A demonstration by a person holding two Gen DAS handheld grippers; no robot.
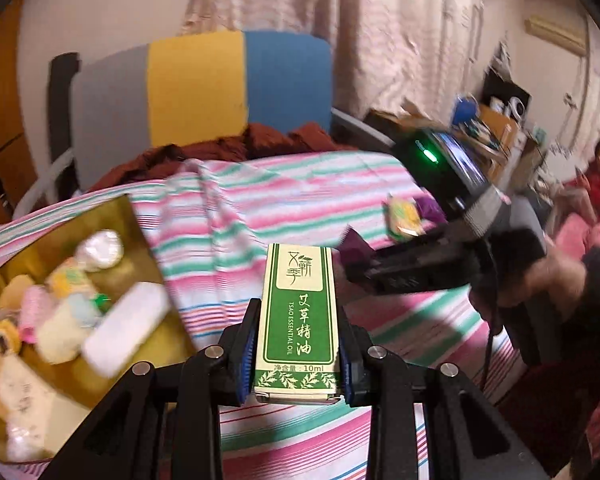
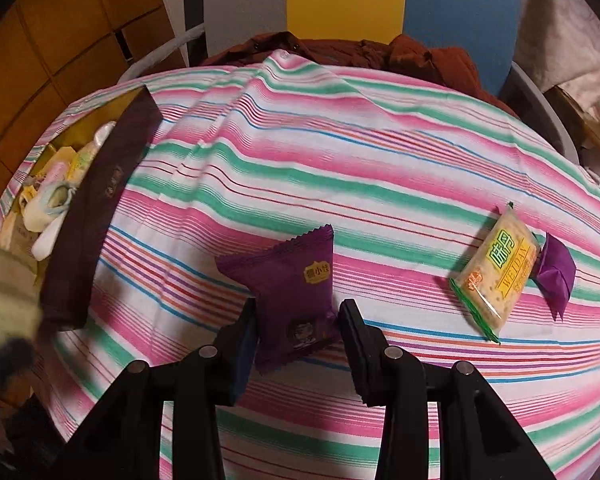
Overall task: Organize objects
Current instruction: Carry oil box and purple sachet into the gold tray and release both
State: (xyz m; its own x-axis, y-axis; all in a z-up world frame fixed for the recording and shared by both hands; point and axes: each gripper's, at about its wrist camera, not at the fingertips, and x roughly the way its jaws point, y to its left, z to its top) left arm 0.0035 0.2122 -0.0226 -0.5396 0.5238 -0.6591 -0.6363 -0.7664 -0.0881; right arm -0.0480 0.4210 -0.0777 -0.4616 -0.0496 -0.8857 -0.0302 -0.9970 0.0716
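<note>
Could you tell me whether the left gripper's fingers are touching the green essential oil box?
Touching. The left wrist view shows both fingers pressed flush against the sides of the essential oil box, no gap either side.

Upright green-and-cream essential-oil carton (image 1: 298, 322); flat purple snack packet (image 2: 290, 294), cracker packet (image 2: 496, 276) on striped cloth.

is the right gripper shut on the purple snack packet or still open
Open. The right gripper straddles the purple snack packet, which lies flat on the striped cloth, with gaps visible beside both fingers.
</note>
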